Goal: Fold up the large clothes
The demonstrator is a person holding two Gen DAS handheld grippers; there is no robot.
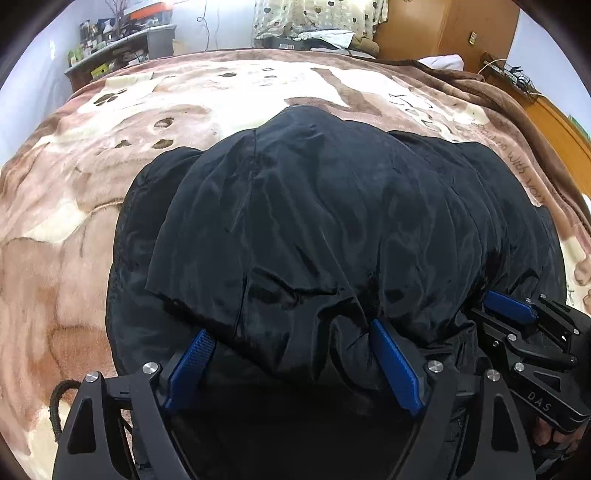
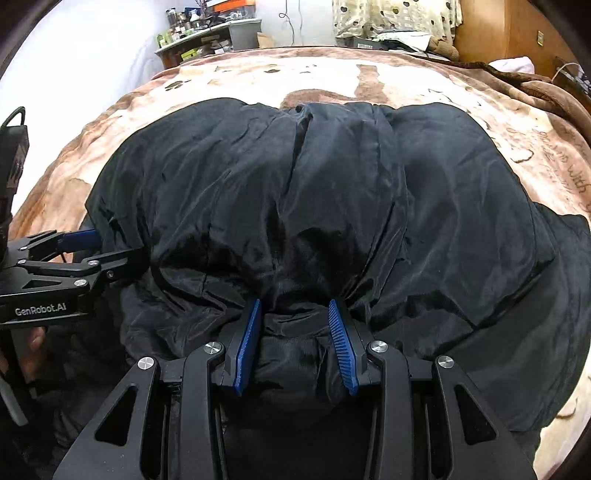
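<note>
A large black shiny jacket [image 1: 314, 203] [image 2: 295, 184] lies bunched on a brown and cream paw-print blanket [image 1: 110, 166] [image 2: 332, 77] covering a bed. My left gripper [image 1: 291, 328] sits at the jacket's near edge, its blue pads wide apart; loose fabric lies between them and drapes over the left pad, unpinched. My right gripper [image 2: 294, 302] is shut on a gathered fold of the jacket's near edge, with cloth bulging between its pads. Each gripper appears at the side of the other's view: the right gripper [image 1: 509, 306], the left gripper [image 2: 85, 240].
A cluttered shelf [image 1: 122, 44] [image 2: 207, 33] stands past the bed's far left. Heart-print cloth [image 1: 317, 14] and a wooden wardrobe [image 1: 424, 26] are at the far end. A wooden bed frame [image 1: 554, 122] runs along the right. Bare blanket surrounds the jacket.
</note>
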